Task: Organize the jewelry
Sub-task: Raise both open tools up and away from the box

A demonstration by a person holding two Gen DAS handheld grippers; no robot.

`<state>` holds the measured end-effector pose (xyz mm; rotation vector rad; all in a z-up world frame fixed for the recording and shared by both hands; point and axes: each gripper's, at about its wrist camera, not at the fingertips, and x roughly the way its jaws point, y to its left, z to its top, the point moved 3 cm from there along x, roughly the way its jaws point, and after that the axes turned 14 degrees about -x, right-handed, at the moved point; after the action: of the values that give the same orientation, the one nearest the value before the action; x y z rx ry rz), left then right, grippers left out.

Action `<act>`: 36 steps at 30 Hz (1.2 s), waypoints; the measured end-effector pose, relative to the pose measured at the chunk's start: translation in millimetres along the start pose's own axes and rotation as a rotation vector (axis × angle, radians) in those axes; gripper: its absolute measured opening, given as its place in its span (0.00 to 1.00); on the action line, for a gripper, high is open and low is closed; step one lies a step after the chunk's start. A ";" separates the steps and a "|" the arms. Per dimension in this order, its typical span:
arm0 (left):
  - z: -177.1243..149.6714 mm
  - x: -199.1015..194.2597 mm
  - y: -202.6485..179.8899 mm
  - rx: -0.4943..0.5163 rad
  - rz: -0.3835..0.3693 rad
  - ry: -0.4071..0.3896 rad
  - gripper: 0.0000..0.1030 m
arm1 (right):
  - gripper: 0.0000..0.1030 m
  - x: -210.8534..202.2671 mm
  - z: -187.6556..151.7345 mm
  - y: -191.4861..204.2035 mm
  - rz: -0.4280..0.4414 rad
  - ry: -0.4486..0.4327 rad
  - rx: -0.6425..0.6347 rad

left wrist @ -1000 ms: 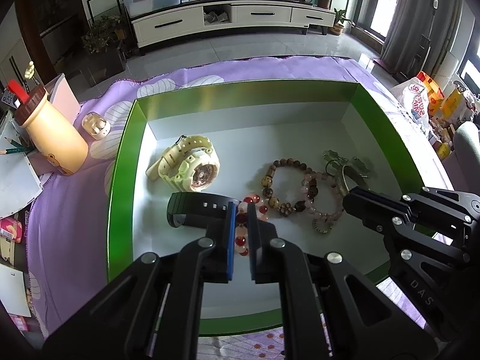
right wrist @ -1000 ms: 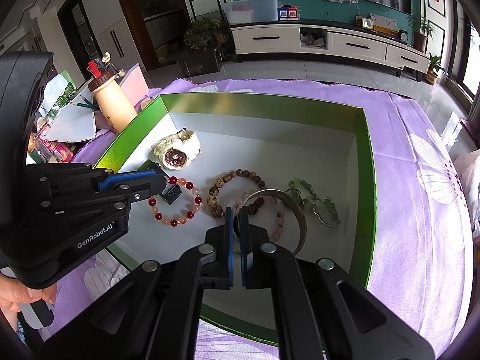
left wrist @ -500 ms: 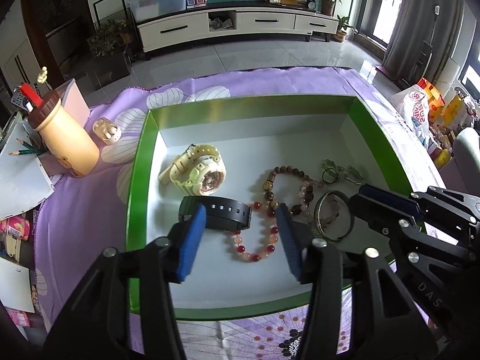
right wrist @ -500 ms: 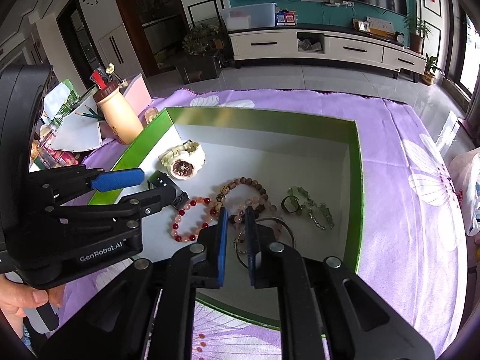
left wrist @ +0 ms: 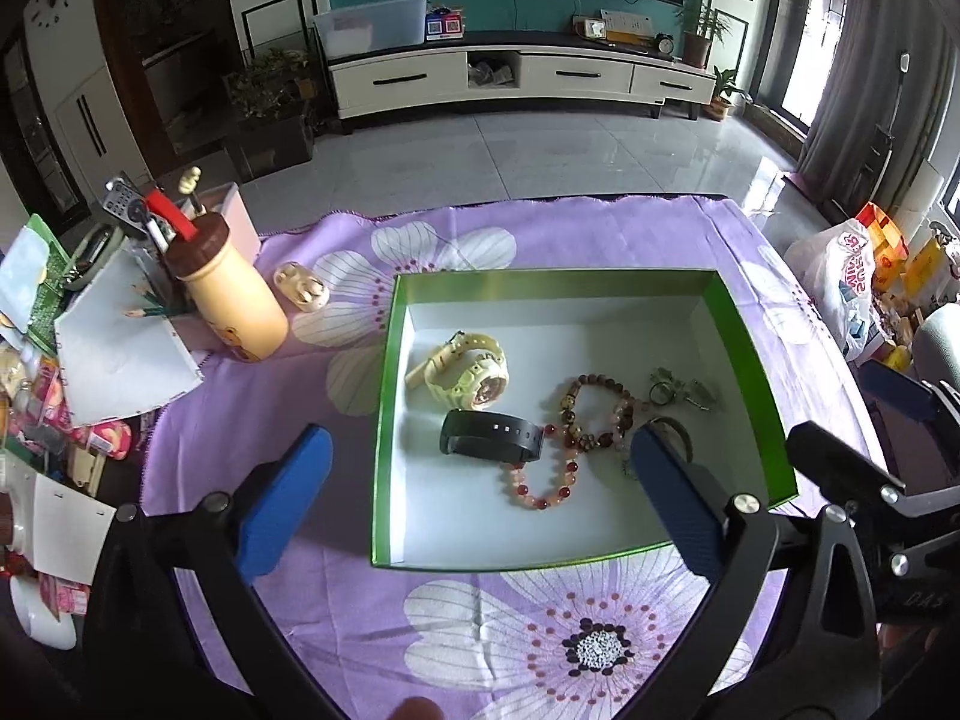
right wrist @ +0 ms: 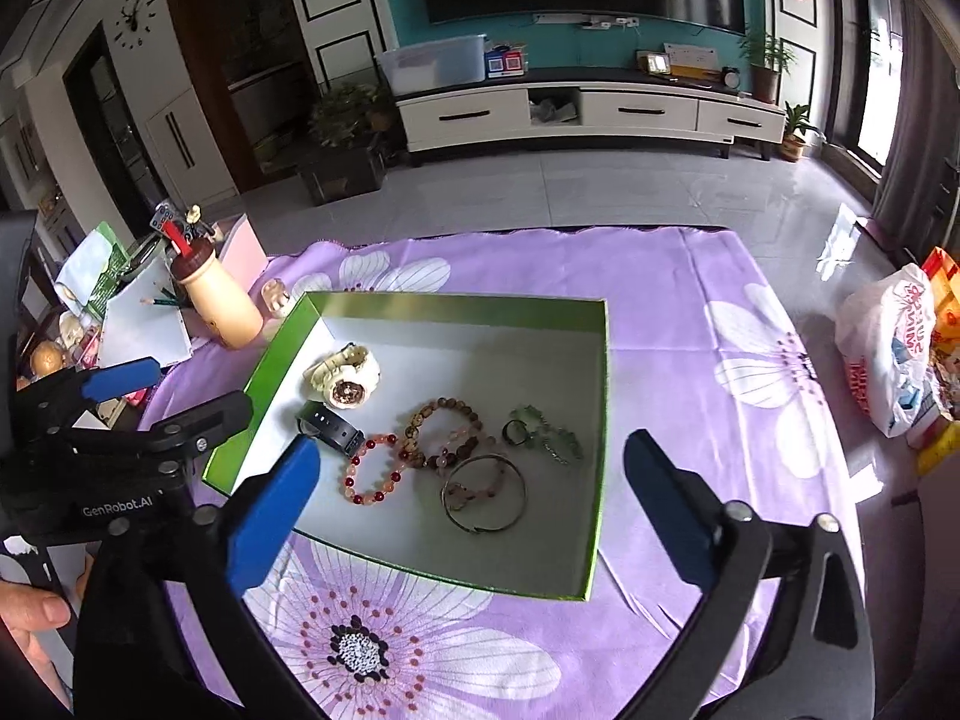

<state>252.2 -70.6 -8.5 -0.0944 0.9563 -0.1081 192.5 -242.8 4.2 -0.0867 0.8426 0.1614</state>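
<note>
A green box (left wrist: 384, 420) (right wrist: 602, 420) with a white floor holds the jewelry: a cream watch (left wrist: 468, 378) (right wrist: 345, 381), a black band (left wrist: 489, 435) (right wrist: 330, 426), a red bead bracelet (left wrist: 540, 483) (right wrist: 372, 474), a brown bead bracelet (left wrist: 591, 414) (right wrist: 441, 426), a silver bangle (right wrist: 483, 495) and a green chain (left wrist: 684, 390) (right wrist: 546, 435). My left gripper (left wrist: 480, 501) is open and empty, raised above the box's near edge. My right gripper (right wrist: 465, 510) is open and empty, also raised above the box.
The box sits on a purple flowered cloth (left wrist: 540, 630) (right wrist: 720, 360). A beige pen holder bottle (left wrist: 225, 294) (right wrist: 216, 300), papers (left wrist: 120, 354) and clutter stand at the left. A plastic bag (right wrist: 888, 348) lies at the right.
Both grippers have opened from shut and pulled back and up from the box. The black band and the silver bangle now lie released on the box floor.
</note>
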 end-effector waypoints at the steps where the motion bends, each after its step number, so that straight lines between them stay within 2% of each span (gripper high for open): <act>1: 1.8 -6.8 -0.6 0.002 0.001 -0.001 0.98 | 0.99 -3.6 1.7 -0.1 -0.006 0.007 0.002; 6: 8.0 -24.2 -2.9 -0.005 0.012 0.037 0.98 | 0.99 -17.8 8.8 1.0 -0.035 0.037 0.008; 10: 8.0 -30.2 -3.1 0.023 0.088 0.032 0.98 | 0.99 -26.6 11.0 0.2 -0.037 0.044 0.017; 13: 9.9 -33.0 5.6 -0.004 0.080 0.049 0.98 | 0.99 -29.2 12.6 -0.6 -0.042 0.048 0.023; 18: 14.4 -35.4 17.1 -0.036 0.117 0.042 0.98 | 0.99 -29.3 12.4 -2.2 -0.053 0.068 0.030; 27: 15.9 -37.2 17.3 -0.053 0.108 0.047 0.98 | 0.99 -24.3 9.8 -4.2 -0.063 0.091 0.030; 36: 13.8 -31.4 8.6 -0.029 0.127 0.049 0.98 | 0.99 -16.9 7.7 -5.5 -0.064 0.103 0.031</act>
<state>246.0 -57.4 23.8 -0.0576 1.0105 0.0210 188.1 -249.0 22.0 -0.0938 0.9440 0.0843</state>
